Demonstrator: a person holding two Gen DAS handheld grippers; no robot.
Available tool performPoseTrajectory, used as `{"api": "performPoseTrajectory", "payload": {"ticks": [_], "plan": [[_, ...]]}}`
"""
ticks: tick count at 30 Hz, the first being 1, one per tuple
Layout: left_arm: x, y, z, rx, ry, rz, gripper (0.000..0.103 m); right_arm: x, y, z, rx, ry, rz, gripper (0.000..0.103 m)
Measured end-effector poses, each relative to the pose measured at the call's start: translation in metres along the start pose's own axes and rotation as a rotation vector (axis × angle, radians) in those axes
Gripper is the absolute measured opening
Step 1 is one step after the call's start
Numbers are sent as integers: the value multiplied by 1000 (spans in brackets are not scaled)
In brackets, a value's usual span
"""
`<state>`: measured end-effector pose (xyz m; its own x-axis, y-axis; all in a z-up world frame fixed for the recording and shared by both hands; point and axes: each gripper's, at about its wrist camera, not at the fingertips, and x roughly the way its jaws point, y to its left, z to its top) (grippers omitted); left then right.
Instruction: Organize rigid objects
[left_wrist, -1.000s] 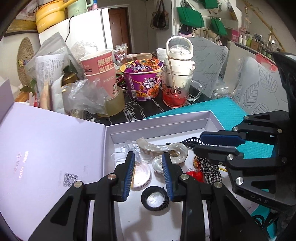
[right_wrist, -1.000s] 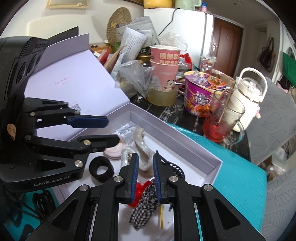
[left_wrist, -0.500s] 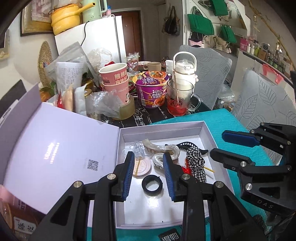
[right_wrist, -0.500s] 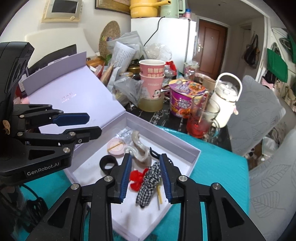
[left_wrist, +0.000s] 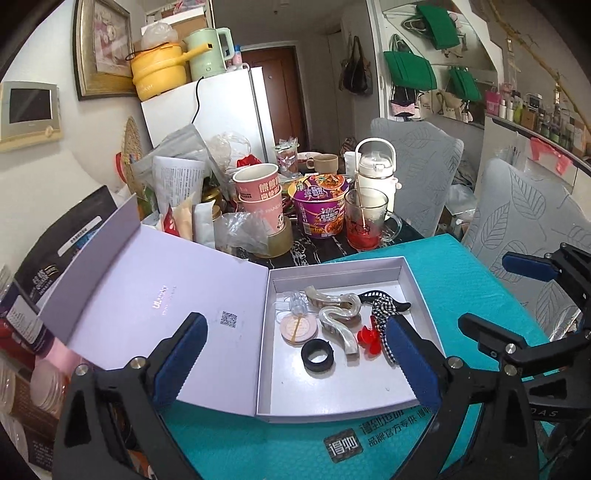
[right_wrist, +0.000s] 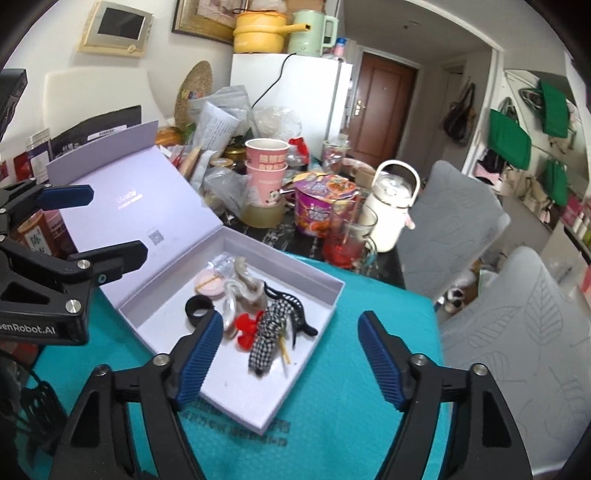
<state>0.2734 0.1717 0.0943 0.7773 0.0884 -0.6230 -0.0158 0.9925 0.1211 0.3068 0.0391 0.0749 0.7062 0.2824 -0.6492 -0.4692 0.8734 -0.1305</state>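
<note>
The box (left_wrist: 343, 406) is lying open on the teal mat (left_wrist: 461, 266), holding the black ring (left_wrist: 317, 355), the pearly clip (left_wrist: 338, 325), the red clip (left_wrist: 369, 338) and the checked hair tie (right_wrist: 267, 332). The lid (left_wrist: 162, 317) is lying flat to the left, its hinge running near to far. I am holding my left gripper (left_wrist: 295, 365) wide open and empty, nearer the lid. My right gripper (right_wrist: 291, 360) is gaping equally, gripping nothing, over the box's near right corner.

Hair clips (left_wrist: 338, 312) and black ring (left_wrist: 317, 355) lie in open box (left_wrist: 424, 317).
</note>
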Motion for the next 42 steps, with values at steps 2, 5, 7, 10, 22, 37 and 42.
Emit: {"api": "performPoseTrajectory", "payload": {"ticks": [2, 5, 7, 10, 22, 37, 42], "plan": [[-8, -1, -2, -1, -12, -1, 99, -11, 0, -4, 11, -13, 5, 82], [-22, -4, -7, 3, -21, 9, 99, -27, 1, -9, 16, -35, -11, 87], [-32, -5, -12, 6, -36, 1, 99, -38, 3, -12, 20, -48, -29, 91], [-47, -5, -20, -12, -38, -13, 99, -50, 4, -17, 49, -47, -36, 91], [-79, -12, -56, -36, -53, 15, 99, -80, 15, -54, 117, -29, -31, 92], [-85, -26, -110, -64, -5, -40, 99, -93, 26, -103, 178, 17, -70, 92], [-91, -25, -116, -81, -2, -45, 99, -102, 32, -109, 170, 11, -63, 92]]}}
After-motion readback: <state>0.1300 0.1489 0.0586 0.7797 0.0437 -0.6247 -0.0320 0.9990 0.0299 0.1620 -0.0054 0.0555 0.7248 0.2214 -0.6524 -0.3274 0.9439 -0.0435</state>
